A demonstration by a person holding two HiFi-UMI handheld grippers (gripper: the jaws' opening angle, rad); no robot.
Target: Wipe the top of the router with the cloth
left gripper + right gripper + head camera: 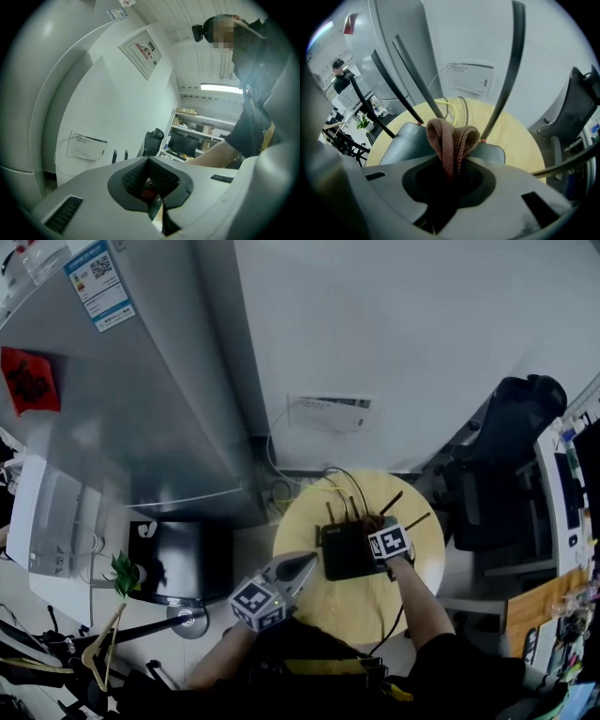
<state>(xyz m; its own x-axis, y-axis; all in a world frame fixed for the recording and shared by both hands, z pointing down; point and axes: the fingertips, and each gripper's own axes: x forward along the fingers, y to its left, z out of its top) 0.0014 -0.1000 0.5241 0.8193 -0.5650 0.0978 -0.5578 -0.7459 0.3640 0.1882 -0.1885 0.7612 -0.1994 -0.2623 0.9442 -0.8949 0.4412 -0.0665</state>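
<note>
Brown ribbed cloth, dark grey router, pale wood table

There is one router with what look like five antennas, one brown cloth, one round table and one office chair.

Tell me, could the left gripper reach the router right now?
Probably yes: the left gripper is just beside the router with nothing between them, while the right gripper holds the cloth over its other side.

We stand in an office: a black office chair, and shelves carrying a monitor and boxes.
</note>
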